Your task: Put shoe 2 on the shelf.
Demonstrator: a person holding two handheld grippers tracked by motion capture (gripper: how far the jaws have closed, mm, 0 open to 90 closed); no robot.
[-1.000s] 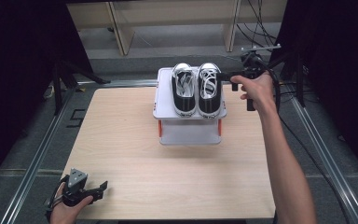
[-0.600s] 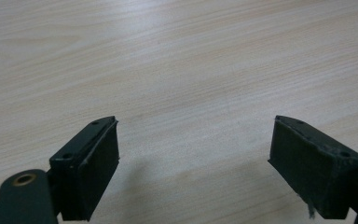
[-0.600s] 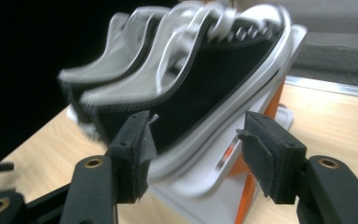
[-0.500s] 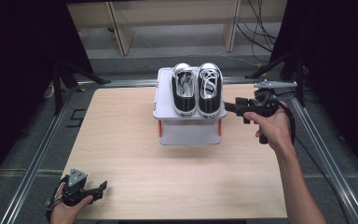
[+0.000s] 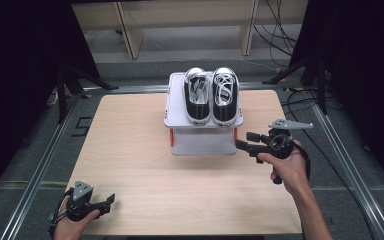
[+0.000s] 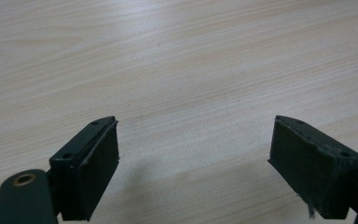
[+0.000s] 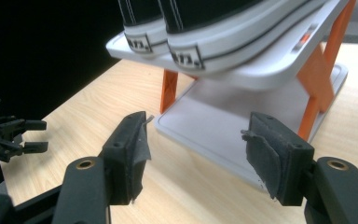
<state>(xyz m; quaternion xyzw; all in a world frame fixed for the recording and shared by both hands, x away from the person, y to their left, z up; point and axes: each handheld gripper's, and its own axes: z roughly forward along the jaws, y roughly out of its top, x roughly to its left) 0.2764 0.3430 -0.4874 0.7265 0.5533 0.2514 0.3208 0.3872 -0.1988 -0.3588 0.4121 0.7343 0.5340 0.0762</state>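
Note:
A pair of black-and-white sneakers (image 5: 211,96) stands side by side on the top shelf of a small white rack (image 5: 176,114) with orange legs, at the back middle of the wooden table (image 5: 145,165). My right gripper (image 5: 246,140) is open and empty just right of the rack's lower tray, its jaws aimed left. In the right gripper view the open right gripper (image 7: 199,123) faces the lower tray (image 7: 214,119), with the sneaker heels (image 7: 186,46) above. My left gripper (image 5: 107,204) rests open near the table's front left corner. The left gripper view has the open left gripper (image 6: 196,126) over bare wood.
Metal rails (image 5: 40,165) run along both sides of the table. Dark stands and cables (image 5: 310,85) crowd the floor at the back right. Wooden furniture legs (image 5: 130,30) stand behind the table. The left gripper (image 7: 25,135) appears far off in the right gripper view.
My right gripper has come away from beside the sneakers at the back right, moving toward the person and down to the rack's front right side. The left gripper has stayed put.

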